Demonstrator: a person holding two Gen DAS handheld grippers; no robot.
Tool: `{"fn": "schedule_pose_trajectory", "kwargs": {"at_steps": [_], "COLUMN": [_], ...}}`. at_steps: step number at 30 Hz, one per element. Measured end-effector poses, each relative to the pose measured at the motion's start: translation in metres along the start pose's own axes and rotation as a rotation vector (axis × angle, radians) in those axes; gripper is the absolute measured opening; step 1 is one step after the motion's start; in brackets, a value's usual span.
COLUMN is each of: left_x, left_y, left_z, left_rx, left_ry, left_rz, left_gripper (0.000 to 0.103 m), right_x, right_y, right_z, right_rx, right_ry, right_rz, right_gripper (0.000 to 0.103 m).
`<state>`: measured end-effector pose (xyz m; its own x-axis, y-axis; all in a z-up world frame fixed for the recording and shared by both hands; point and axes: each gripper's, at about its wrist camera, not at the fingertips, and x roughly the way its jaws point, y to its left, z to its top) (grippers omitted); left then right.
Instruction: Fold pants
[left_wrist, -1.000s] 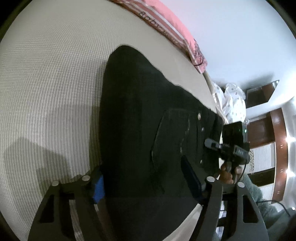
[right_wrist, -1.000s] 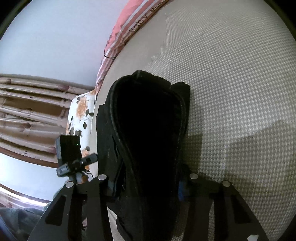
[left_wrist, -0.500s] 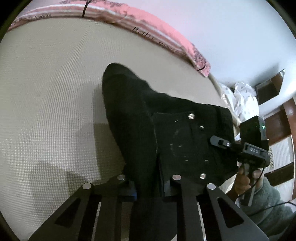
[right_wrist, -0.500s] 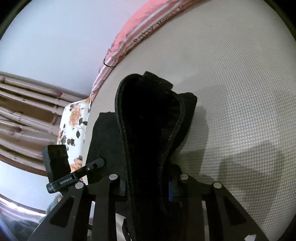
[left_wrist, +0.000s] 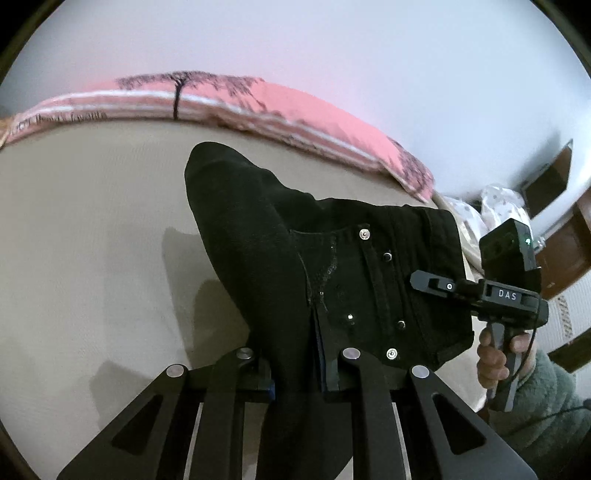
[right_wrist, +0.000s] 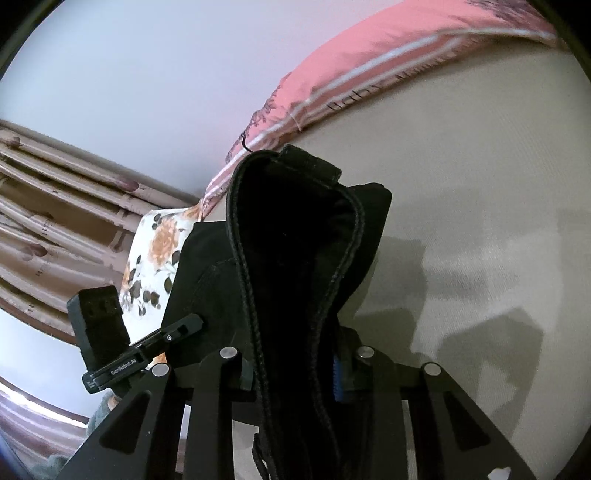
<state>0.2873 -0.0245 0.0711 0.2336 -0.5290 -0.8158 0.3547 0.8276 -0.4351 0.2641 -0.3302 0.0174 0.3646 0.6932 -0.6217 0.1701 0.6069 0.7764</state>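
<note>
The black pants (left_wrist: 258, 251) are lifted off the beige bed (left_wrist: 92, 258), held at two places. My left gripper (left_wrist: 297, 365) is shut on the pants near the waistband, where rivets and a pocket show. My right gripper (right_wrist: 295, 363) is shut on a thick stitched edge of the pants (right_wrist: 295, 258), which rises ahead of it as a folded hump. The right gripper also shows in the left wrist view (left_wrist: 417, 280) at the waistband's right edge. The left gripper shows in the right wrist view (right_wrist: 195, 319).
A pink striped pillow (left_wrist: 295, 122) lies along the far edge of the bed. A floral pillow (right_wrist: 155, 258) and curtains (right_wrist: 55, 206) are on the left of the right wrist view. Wooden furniture (left_wrist: 565, 243) stands at the right.
Both grippers closed on the pants and lifted them off the bed. Both views tilted up, so the wall and the pillow fill more of the frame.
</note>
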Motion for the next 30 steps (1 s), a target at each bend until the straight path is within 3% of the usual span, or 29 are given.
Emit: {"fn": "schedule_pose_trajectory", "kwargs": {"at_steps": [9, 15, 17, 19, 20, 21, 25, 30], "left_x": [0.025, 0.054, 0.067, 0.076, 0.077, 0.076, 0.07, 0.06], "left_y": [0.047, 0.071, 0.084, 0.095, 0.099, 0.099, 0.095, 0.082], "left_z": [0.055, 0.06, 0.054, 0.045, 0.039, 0.037, 0.025, -0.003], "left_rx": [-0.046, -0.049, -0.076, -0.117, -0.121, -0.112, -0.08, -0.029], "left_ry": [-0.007, 0.018, 0.04, 0.063, 0.061, 0.045, 0.031, -0.002], "left_rz": [0.023, 0.055, 0.097, 0.122, 0.131, 0.124, 0.153, 0.245], "left_gripper": [0.015, 0.016, 0.026, 0.048, 0.05, 0.051, 0.061, 0.07], "right_x": [0.04, 0.065, 0.076, 0.078, 0.078, 0.077, 0.068, 0.046], "right_y": [0.003, -0.016, -0.027, -0.036, -0.037, -0.035, -0.031, -0.029], "right_z": [0.058, 0.074, 0.073, 0.069, 0.066, 0.064, 0.047, 0.016], "right_rx": [-0.009, -0.022, -0.023, -0.026, -0.046, -0.066, -0.1, -0.114], "right_ry": [0.007, 0.015, 0.022, 0.016, 0.006, 0.0, -0.012, -0.056], "right_rz": [-0.024, -0.083, -0.154, -0.178, -0.193, -0.216, -0.274, -0.315], "right_gripper": [0.026, 0.026, 0.033, 0.041, 0.048, 0.05, 0.051, 0.052]}}
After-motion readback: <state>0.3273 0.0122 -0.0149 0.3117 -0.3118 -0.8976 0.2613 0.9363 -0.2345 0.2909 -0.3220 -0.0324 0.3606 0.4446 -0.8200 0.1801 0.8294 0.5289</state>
